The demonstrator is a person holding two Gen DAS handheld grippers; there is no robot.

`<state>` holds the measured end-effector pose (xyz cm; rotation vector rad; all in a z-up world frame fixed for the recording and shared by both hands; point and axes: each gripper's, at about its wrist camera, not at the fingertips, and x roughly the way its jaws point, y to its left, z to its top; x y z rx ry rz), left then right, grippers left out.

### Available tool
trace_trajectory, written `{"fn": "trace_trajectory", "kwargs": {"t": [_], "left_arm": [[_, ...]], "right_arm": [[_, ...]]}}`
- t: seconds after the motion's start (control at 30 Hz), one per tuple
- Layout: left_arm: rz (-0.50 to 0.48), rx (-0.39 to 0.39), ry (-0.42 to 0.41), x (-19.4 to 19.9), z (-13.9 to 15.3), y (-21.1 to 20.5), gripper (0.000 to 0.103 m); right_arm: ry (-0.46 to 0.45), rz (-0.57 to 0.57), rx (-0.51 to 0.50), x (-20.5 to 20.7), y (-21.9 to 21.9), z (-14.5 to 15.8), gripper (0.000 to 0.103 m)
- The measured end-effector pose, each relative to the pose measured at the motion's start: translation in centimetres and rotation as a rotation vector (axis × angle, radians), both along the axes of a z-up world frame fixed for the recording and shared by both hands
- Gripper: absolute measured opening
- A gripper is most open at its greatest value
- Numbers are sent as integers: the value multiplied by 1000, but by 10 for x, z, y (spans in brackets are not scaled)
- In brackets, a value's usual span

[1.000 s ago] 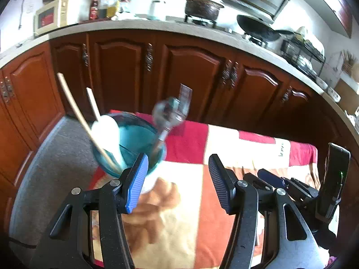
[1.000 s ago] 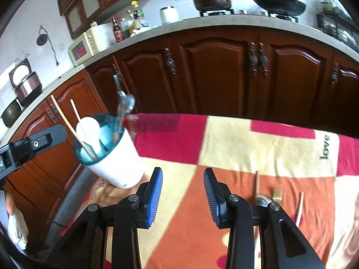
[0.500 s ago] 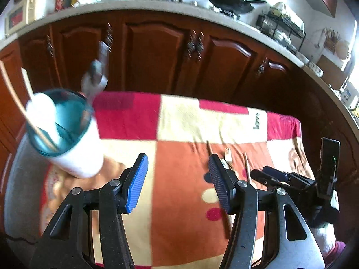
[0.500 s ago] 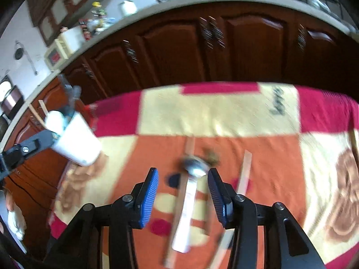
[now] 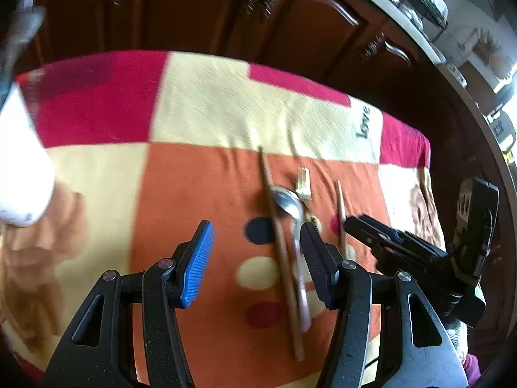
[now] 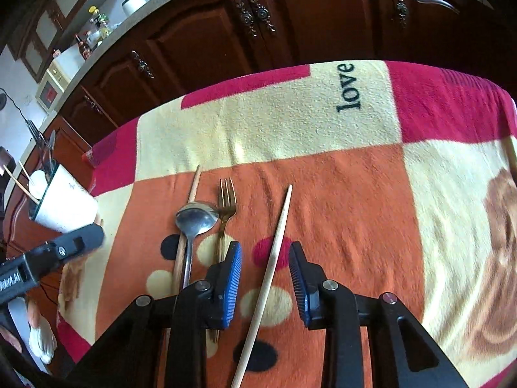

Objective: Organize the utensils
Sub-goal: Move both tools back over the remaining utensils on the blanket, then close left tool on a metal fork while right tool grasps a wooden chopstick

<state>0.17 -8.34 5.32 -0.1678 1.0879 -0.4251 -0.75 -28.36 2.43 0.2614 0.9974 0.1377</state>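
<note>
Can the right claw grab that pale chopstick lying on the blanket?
Probably yes. The right claw is open with the pale chopstick lying between its fingers, which have just been closing, and nothing covers it. The fork lies clear to its left.

A patchwork blanket [image 6: 339, 194] of red, cream and orange squares covered the table. The word "love" [image 6: 348, 88] was printed in dark letters on a cream square near the blanket's far edge. Beyond the blanket ran dark wooden cabinet doors [image 6: 290, 26] with ornate metal handles [image 6: 255, 13]. Above the cabinets lay a pale countertop, and on it, far to the left of the blanket, stood a cream microwave [image 6: 53, 87], several bottles [image 6: 93, 34] and a white canister [image 6: 133, 2].
</note>
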Motion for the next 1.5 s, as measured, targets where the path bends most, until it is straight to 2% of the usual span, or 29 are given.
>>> {"fn": "trace_trajectory", "kwargs": {"t": [0.13, 0.3, 0.43, 0.5, 0.53, 0.57, 0.63, 0.8, 0.97, 1.27, 1.3, 1.33, 1.5], "left_arm": [[-47, 0, 21, 7, -12, -23, 47], [-19, -24, 62, 27, -25, -33, 46], [23, -88, 117, 42, -36, -33, 46], [34, -110, 129, 47, -38, -35, 38], [34, -107, 133, 48, -38, -36, 28], [33, -98, 134, 49, -39, -38, 22], [31, -84, 127, 51, -40, -43, 19], [42, -115, 148, 55, -39, -42, 18], [-9, -123, 141, 52, -31, -50, 18], [-17, -80, 151, 55, -39, -66, 18], [-18, -74, 149, 55, -40, -66, 16], [-19, -68, 145, 55, -40, -66, 11], [-37, -81, 115, 52, -37, -63, 5]], "right_arm": [[11, -9, 22, 4, -7, -7, 30], [10, -11, 58, 0, -18, -10, 30], [6, -2, 85, -3, -23, -12, 30], [2, 5, 93, -4, -24, -12, 30], [0, 7, 95, -4, -24, -12, 30], [-1, 10, 99, -4, -24, -12, 30], [-1, 13, 107, -3, -25, -12, 30], [1, 18, 104, -1, -25, -14, 30], [3, 20, 107, 0, -25, -16, 30], [0, 25, 101, -1, -23, -15, 30], [-1, 28, 100, 0, -22, -15, 30], [-2, 29, 97, 1, -21, -15, 30], [3, 30, 37, 14, -13, -14, 30]]}}
